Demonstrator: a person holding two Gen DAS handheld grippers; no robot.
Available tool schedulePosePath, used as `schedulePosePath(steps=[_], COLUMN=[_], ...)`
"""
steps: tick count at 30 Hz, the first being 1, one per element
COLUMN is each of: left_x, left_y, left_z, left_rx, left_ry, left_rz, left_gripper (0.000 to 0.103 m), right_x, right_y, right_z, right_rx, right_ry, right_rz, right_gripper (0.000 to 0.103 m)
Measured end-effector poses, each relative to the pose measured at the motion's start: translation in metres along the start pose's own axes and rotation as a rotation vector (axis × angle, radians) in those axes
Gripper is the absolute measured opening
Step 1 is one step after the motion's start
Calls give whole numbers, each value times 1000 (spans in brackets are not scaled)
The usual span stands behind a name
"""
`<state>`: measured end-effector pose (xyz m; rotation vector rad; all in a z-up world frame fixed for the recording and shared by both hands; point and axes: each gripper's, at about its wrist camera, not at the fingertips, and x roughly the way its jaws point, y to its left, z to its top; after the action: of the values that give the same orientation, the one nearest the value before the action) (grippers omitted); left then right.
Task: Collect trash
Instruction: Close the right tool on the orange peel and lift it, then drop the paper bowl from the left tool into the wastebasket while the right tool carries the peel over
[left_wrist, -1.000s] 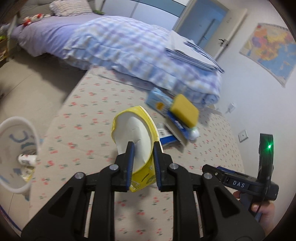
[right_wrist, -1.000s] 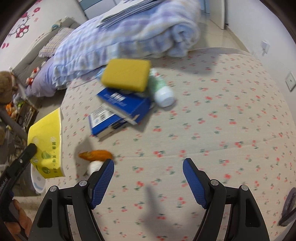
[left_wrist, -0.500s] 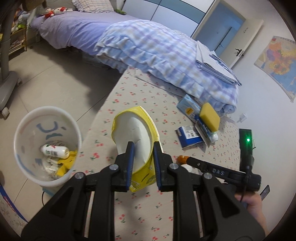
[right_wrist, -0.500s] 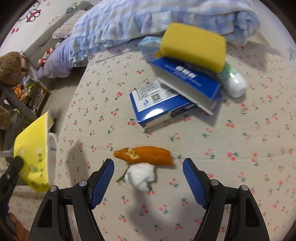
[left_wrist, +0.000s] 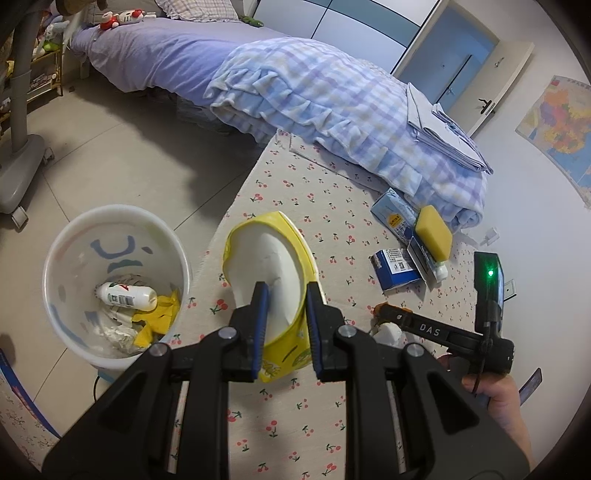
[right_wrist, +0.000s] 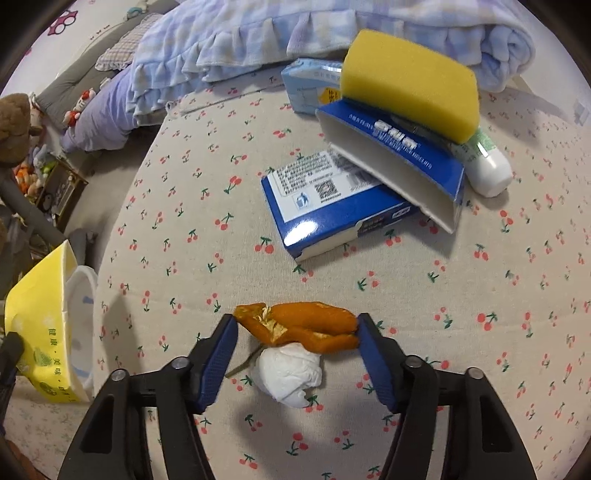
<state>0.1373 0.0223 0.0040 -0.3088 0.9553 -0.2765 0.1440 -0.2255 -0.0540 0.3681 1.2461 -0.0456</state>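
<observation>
My left gripper (left_wrist: 283, 321) is shut on the rim of a yellow paper bowl (left_wrist: 273, 266) and holds it above the table edge, beside a white bin (left_wrist: 114, 288) on the floor. The bowl also shows in the right wrist view (right_wrist: 44, 325). My right gripper (right_wrist: 295, 347) is open around an orange peel (right_wrist: 303, 326) that lies on the cherry-print tablecloth (right_wrist: 184, 229). A crumpled white tissue (right_wrist: 288, 373) lies against the peel, between the fingers. The fingertips stand at the peel's two ends.
The bin holds a bottle (left_wrist: 125, 295) and yellow scraps. Blue boxes (right_wrist: 332, 206), a yellow sponge (right_wrist: 410, 85) and a white tube (right_wrist: 484, 170) are stacked behind the peel. A checked quilt (left_wrist: 332, 103) lies on the table's far end, with a bed beyond it.
My right gripper has come down over the peel and tissue and its jaws have narrowed around them. My left gripper has lifted back with the bowl, bringing the bin into view.
</observation>
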Motion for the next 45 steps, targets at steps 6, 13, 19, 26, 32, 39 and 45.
schedulePosePath(steps=[6,13,19,26,32,39,45], left_x=[-1,-3,-3,-9,-17,-26,-33], left_y=[2,6,6,13,25,53,71], left_z=[0,-2,-1,2,6,9,5], left_rx=[1,-5,-12,-29,-53,-101,-104], left_ry=[-2,0,-4,-16,-33,-45,-42], left_rz=[1,13,16,17,27,64,88], left_gripper=[22,22,22,22,22,22,22], right_x=[-12,-13,-25,-46,-57,-68,-47], right_y=[-1,-15,-30,-37,-26,6,-18], right_z=[-1,-2,-1,2,7,8,16], right_rx=[-33,-7,50,80,78,2,112], right_ry=[-18,-2,-18,-64,-94,-125,-104], right_rz=[1,21,91,145,196,211,109], right_gripper=[38,22,18,16,8,8,70])
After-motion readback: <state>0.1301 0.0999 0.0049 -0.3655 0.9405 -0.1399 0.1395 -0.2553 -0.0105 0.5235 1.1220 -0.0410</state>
